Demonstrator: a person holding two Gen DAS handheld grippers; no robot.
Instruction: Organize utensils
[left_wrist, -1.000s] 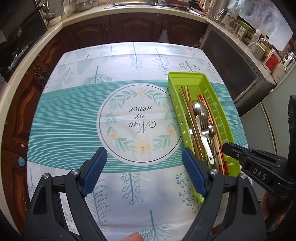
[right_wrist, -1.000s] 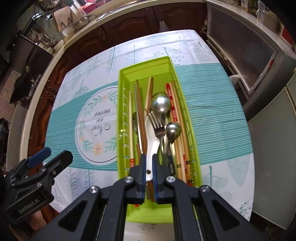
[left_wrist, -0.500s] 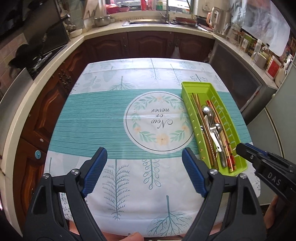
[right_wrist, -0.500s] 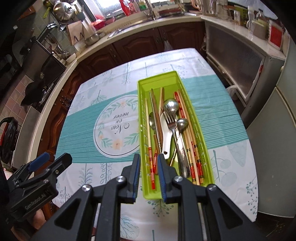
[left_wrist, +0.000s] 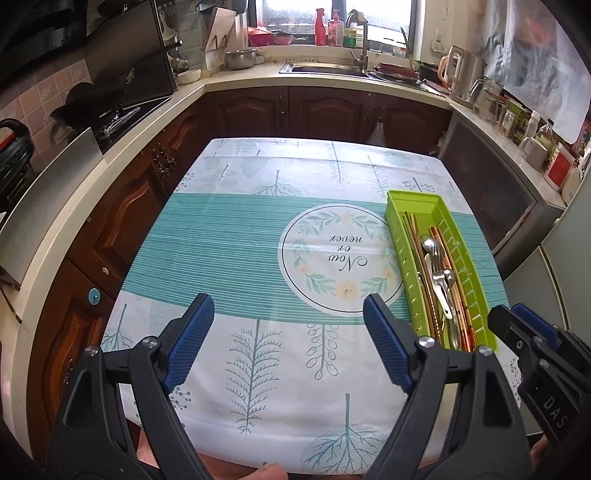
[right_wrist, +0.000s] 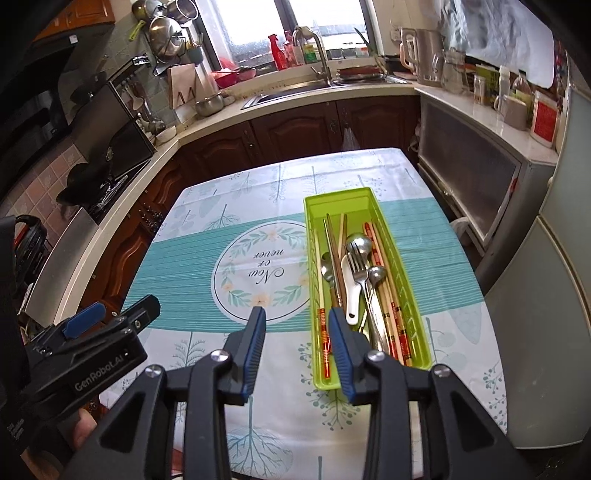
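Both claws hang above the worktop's (left_wrist: 221, 258) near edge, clear of the tray (right_wrist: 406, 280). Left claw (left_wrist: 284, 339): wide, empty. Right claw (right_wrist: 295, 347): jaws opening, nothing between them. To finish well, draw back without catching the tray rim. The green tray, at the worktop's right side, holds chopsticks (right_wrist: 388, 302), spoons (right_wrist: 358, 243), a fork (right_wrist: 357, 264).

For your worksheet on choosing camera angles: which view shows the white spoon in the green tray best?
The right wrist view: the white spoon lies near centre in the green tray, its handle clear. In the left wrist view it is a small sliver mostly hidden under the fork.
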